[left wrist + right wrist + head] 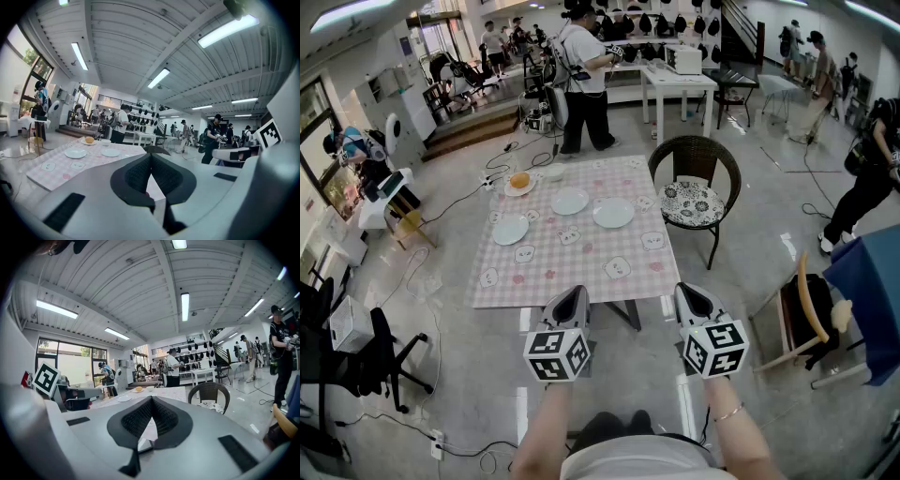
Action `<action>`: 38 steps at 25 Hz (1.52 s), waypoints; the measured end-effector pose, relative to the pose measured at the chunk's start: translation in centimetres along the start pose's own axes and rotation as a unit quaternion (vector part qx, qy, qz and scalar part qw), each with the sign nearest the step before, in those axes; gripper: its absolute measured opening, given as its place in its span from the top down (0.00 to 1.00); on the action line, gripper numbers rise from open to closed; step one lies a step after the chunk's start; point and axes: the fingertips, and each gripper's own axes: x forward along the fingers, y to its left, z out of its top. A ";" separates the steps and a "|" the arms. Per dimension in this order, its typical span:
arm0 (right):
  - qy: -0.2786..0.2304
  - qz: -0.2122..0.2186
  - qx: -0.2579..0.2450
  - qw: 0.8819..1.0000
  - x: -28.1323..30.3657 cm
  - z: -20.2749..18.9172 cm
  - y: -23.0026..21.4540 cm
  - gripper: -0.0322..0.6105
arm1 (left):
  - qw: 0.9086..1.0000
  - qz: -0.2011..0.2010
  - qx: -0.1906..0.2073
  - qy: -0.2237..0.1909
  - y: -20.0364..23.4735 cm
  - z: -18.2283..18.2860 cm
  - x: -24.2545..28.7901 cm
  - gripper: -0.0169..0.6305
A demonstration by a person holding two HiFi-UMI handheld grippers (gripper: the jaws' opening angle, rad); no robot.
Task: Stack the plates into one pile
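The worktop [581, 272], under a pink checked cloth, stands in the middle of a busy hall floor, with a wicker chair [694, 187] drawn up to its right edge. The person stands short of its near edge, so nothing on it is within reach yet.

Both tools are held out side by side, roughly level and aimed at the cloth, probably a resting pose ahead of the first reach. The left claw [570, 298] has its jaws pressed together with nothing between them, as its own view [151, 155] confirms. The right claw [694, 296] is likewise fully closed and empty [151, 399].

The task's plates lie singly on the far half of the cloth, well apart, none on another: the left plate [510, 230], the middle plate [570, 202] and the right plate [613, 214]. All 3 are white and bare, so stacking appears not to have begun.

Behind them, at the far left corner, a smaller plate with food [519, 183] sits just beside a small bowl [551, 172]. Being loaded, it likely stays out of the pile.
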 end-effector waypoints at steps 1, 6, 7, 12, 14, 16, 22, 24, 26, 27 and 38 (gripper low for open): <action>0.000 0.000 0.000 1.000 -0.2 0.0 0.0 0.95 | 1.000 0.000 -0.001 0.000 -0.2 0.0 -0.1 0.94; -0.008 0.002 -0.002 1.000 -0.9 0.6 -0.1 0.95 | 1.000 -0.002 0.002 -0.002 -0.8 0.4 -0.4 0.94; -0.011 0.004 -0.001 1.000 -1.0 0.8 -0.1 0.95 | 1.000 -0.001 0.002 -0.002 -0.9 0.4 -0.4 0.94; -0.023 0.022 0.012 0.999 -1.2 1.3 0.4 0.94 | 1.000 0.007 -0.003 -0.012 -0.8 0.9 -0.9 0.94; -0.023 0.020 0.018 0.999 -1.1 1.1 0.2 0.94 | 1.000 0.006 -0.008 -0.015 -0.8 0.9 -0.8 0.94; -0.024 0.015 0.026 0.999 -0.9 1.1 -0.2 0.94 | 1.000 0.006 -0.010 -0.016 -0.7 1.0 -0.7 0.93; -0.026 0.023 0.054 0.998 0.2 0.8 -0.4 0.85 | 1.000 0.013 -0.020 -0.014 0.3 0.7 -0.3 0.82; -0.026 0.027 0.061 0.997 0.9 0.8 -0.3 0.82 | 1.000 0.011 -0.022 -0.013 0.9 0.7 0.1 0.82; -0.025 0.029 0.065 0.997 1.8 1.1 -0.6 0.79 | 1.000 0.010 -0.024 -0.012 1.3 0.9 1.0 0.82; -0.023 0.030 0.066 0.997 2.4 1.3 -0.9 0.78 | 1.000 0.010 -0.024 -0.011 1.5 1.0 1.7 0.82; -0.012 0.018 0.088 0.996 11.9 1.4 -2.9 0.74 | 0.999 0.001 -0.031 0.013 7.9 0.8 10.8 0.77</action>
